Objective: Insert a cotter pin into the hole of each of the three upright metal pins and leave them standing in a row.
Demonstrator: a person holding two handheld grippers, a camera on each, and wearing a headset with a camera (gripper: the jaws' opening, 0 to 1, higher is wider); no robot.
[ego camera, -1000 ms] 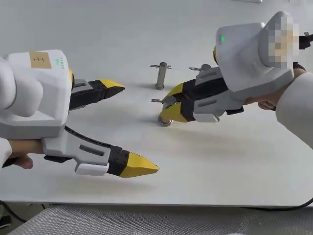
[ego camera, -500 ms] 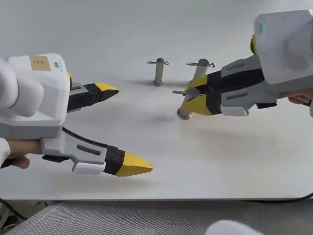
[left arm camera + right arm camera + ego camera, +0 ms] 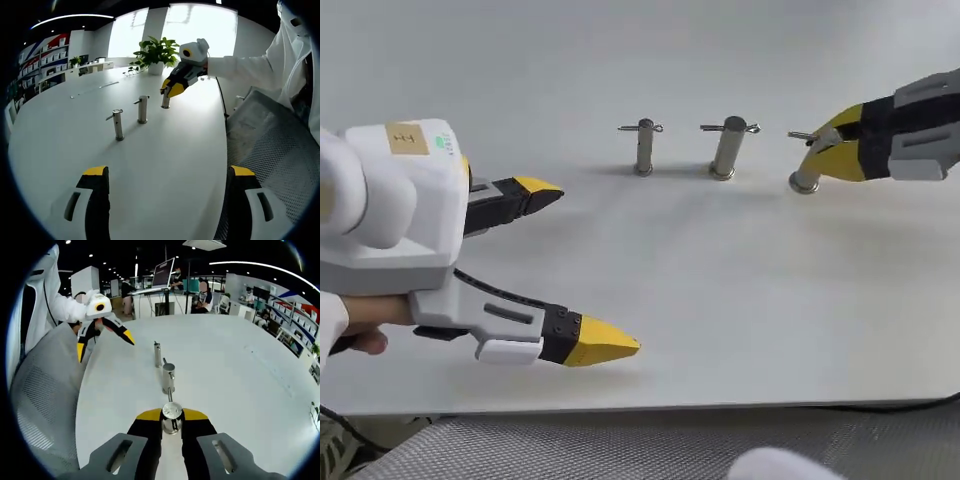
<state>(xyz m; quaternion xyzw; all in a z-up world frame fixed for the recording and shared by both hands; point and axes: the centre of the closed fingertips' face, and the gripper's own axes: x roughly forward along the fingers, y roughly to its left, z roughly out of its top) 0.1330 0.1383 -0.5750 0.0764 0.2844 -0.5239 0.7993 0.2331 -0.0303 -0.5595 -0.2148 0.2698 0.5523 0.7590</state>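
Between the right tongs (image 3: 817, 150), pinched on it, the third pin (image 3: 805, 181) has been carried beside the middle pin (image 3: 726, 150), seemingly completing the row; left tongs (image 3: 599, 268) hang spread.

"Where's the open room on the table (image 3: 740, 300)?"

"The whole near half, from the row of pins to the near edge. The left gripper (image 3: 599, 268) hangs over its left part, jaws spread wide. To the right of it the top is bare."

"What stands in the way?"

"Three upright pins in a row: the left pin (image 3: 644, 150), the middle pin (image 3: 726, 150) and the right pin (image 3: 804, 181). The gaps between them are open low down, but the cotter pins (image 3: 656, 128) stick out sideways at the tops. The right gripper (image 3: 812, 155) is clamped on the right pin and blocks that end."

"And behind the row?"

"Bare tabletop."
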